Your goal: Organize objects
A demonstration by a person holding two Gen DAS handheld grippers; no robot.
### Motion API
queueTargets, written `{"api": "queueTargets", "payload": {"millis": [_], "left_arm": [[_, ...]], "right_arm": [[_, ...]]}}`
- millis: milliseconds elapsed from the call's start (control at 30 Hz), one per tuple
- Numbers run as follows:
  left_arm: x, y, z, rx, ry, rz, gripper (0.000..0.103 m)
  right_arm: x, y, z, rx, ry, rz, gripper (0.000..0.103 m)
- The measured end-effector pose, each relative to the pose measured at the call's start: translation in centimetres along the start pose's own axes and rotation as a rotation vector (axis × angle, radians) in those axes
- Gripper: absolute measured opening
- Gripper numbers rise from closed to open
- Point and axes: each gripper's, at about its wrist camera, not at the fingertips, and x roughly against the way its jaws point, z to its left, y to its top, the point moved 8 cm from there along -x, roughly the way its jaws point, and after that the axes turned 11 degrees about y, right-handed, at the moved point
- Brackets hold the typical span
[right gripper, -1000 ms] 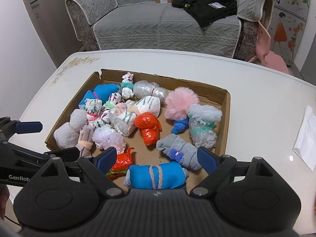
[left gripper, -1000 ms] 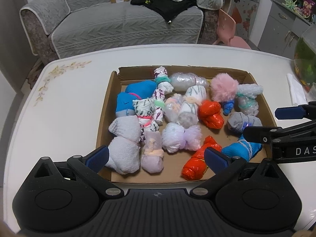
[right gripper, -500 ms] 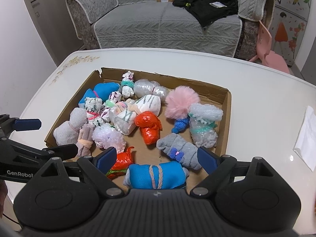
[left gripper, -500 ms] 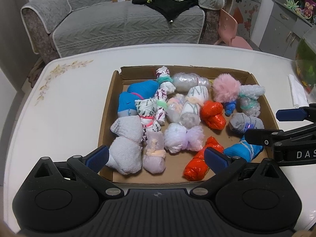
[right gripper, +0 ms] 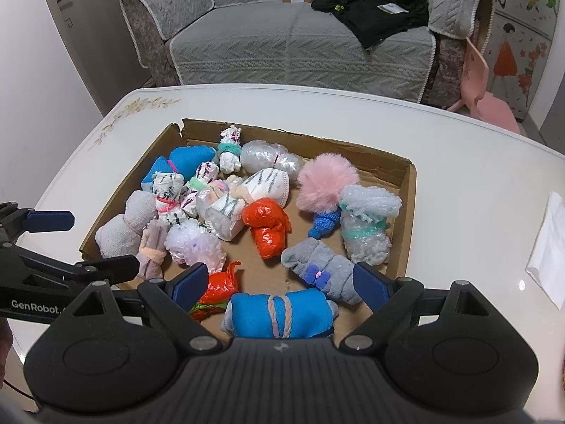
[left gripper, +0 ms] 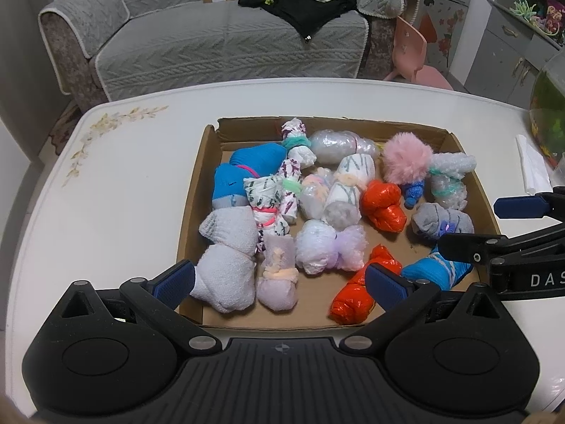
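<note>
White table point(left gripper: 116, 212) before a grey sofa point(left gripper: 219, 46); cardboard tray point(left gripper: 197, 190) of rolled socks (long axis left-right). Left gripper point(left gripper: 279, 279) and right gripper point(right gripper: 279, 282) gape wide, holding nothing.

The right gripper point(left gripper: 469, 226) carries the white letters "DAS", cut off by the frame edge. The left gripper point(right gripper: 102, 243) reads "GenRobot" in white.

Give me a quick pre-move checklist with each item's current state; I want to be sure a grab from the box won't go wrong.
1. Left gripper open, holding nothing: ok.
2. Right gripper open, holding nothing: ok.
3. Blue bundle lies between the right gripper's fingers: ok.
4. Cardboard box flat on the white table: ok.
5. Neighbours apart from the blue bundle: not ok, grey bundle touches it.
6. Drop-off spot: cannot tell.
</note>
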Motion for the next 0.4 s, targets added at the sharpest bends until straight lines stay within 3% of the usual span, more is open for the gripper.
{"api": "queueTargets", "payload": {"millis": [167,267,400], "left_arm": [[0.3,0.4,0.6,0.014,0.011,-0.041,0.103],[1.0,0.6,0.2,0.003,-0.021,-0.065,0.102],[1.1,0.5,-0.4,-0.003,-0.045,-0.048,0.102]], "right_arm": [[-0.1,0.0,0.0,0.000,-0.001,0.001,0.087],[-0.2,0.0,0.2,0.006,0.001,0.003,0.087],[-0.1,0.1,0.3,0.013,-0.003,0.000,0.087]]}}
